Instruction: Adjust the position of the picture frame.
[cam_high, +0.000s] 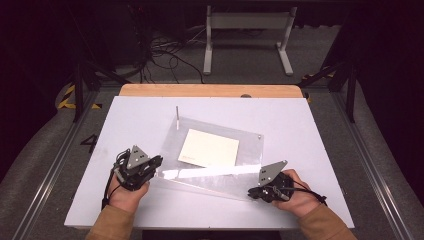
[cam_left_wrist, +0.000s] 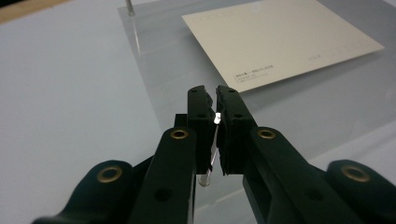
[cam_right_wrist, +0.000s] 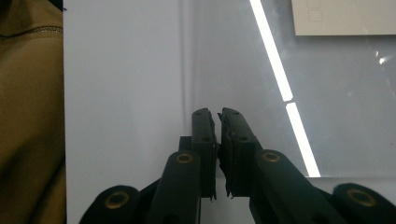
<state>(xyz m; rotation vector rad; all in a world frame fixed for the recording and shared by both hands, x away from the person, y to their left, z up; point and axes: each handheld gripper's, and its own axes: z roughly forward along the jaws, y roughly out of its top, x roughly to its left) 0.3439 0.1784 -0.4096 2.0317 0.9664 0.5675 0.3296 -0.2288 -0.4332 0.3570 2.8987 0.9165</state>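
A clear acrylic sheet (cam_high: 248, 146) lies on the white table (cam_high: 125, 120) with a cream card (cam_high: 209, 148) at its middle. A thin metal pin (cam_high: 177, 114) stands upright at the sheet's far left corner. My left gripper (cam_high: 157, 163) is at the sheet's near left corner, and in the left gripper view the gripper (cam_left_wrist: 211, 91) is shut on a small metal pin (cam_left_wrist: 208, 168) that runs down between the jaws. My right gripper (cam_high: 253, 194) sits at the near right corner. In the right gripper view the gripper (cam_right_wrist: 218, 112) is shut over that corner of the sheet (cam_right_wrist: 243, 70), and nothing shows between its jaws.
A small screw head (cam_high: 259, 135) marks the sheet's far right corner. A wooden strip (cam_high: 210, 90) runs along the table's far edge. Behind the table stand a grey metal frame (cam_high: 247, 22) and loose cables (cam_high: 165, 50) on the floor. A tan sleeve (cam_right_wrist: 28, 116) lies close to the right gripper.
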